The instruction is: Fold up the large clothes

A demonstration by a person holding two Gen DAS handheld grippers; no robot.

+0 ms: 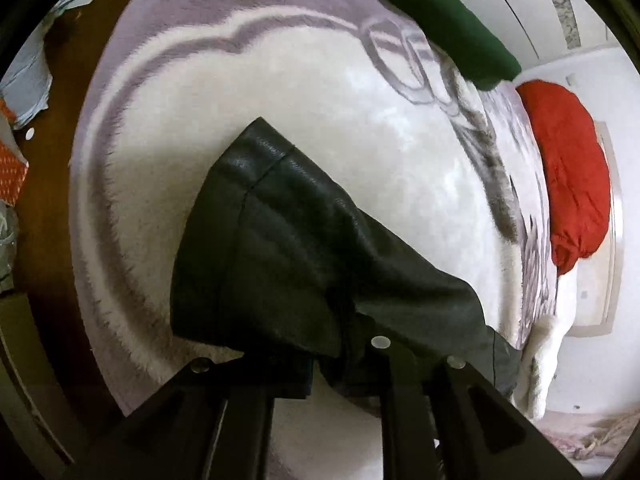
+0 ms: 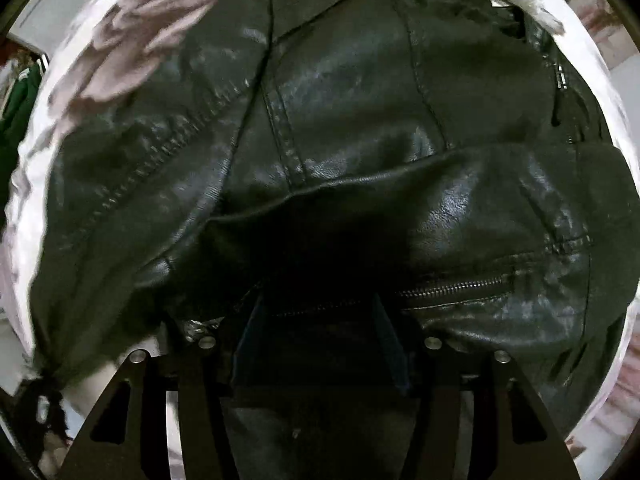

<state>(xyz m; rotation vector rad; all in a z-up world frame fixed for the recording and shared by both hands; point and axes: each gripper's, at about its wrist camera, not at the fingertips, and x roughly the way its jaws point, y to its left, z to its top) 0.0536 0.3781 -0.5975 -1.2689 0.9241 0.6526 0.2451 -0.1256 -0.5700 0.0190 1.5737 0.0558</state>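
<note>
On bed, left wrist view: black leather jacket (image 1: pixel 304 248) sleeve lies across fluffy white blanket (image 1: pixel 320 92); left gripper (image 1: pixel 344 360) jaws pinched shut on sleeve near its upper end. Green garment (image 1: pixel 440 20) and red garment (image 1: pixel 568 172) lie apart. No containers visible.

Right wrist view: right gripper (image 2: pixel 320 320) jaws half open just over jacket body by zipper (image 2: pixel 452 290) (contact unclear). Leather likely heavy, stiffish, slick; grip seams or hems.

Black jacket (image 2: pixel 360 120): leather-look, glossy with a fine creased grain, stitched seams, metal zip (image 2: pixel 452 290). Blanket (image 1: pixel 320 92): plush, fuzzy pile, soft sheen. Green garment (image 1: pixel 440 20), far right: smooth matt cloth. Red bundle (image 1: pixel 572 176): crinkled matt cloth. Left gripper (image 1: pixel 344 364): matt black plastic, bright metal rivets.
</note>
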